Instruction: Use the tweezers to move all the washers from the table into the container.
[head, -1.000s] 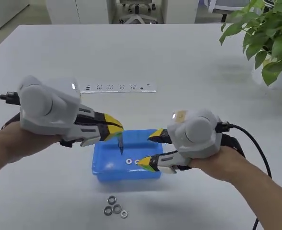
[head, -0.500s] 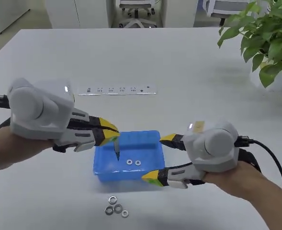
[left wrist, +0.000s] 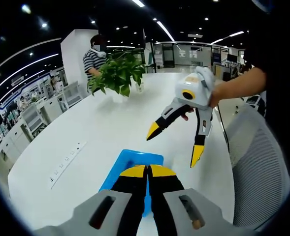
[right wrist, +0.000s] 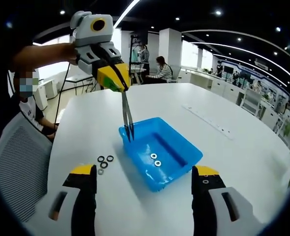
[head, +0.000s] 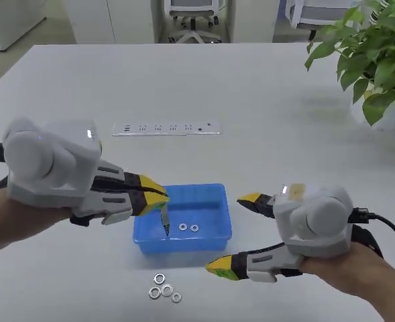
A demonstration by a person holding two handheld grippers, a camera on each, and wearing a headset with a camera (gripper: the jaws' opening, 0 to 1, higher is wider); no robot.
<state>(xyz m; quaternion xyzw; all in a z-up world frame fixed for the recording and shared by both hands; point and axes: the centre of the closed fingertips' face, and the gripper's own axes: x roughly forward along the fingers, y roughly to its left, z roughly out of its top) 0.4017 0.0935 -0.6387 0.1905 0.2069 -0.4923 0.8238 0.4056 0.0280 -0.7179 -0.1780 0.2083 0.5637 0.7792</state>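
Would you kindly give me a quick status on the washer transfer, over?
Left gripper shut on tweezers, tips over blue container. Right gripper open, empty, beside it. Two washers inside, four washers on the table. Nothing blocking.

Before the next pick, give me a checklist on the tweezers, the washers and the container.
1. Grip: left gripper shut on the tweezers: ok.
2. Tips of the tweezers empty: cannot tell, too small.
3. Drop-off: the container holds two washers: ok.
4. Table cleared: not ok, four loose washers lie in front of the container.
5. Spare hand: right gripper open, holding nothing, clear of the loose washers: ok.
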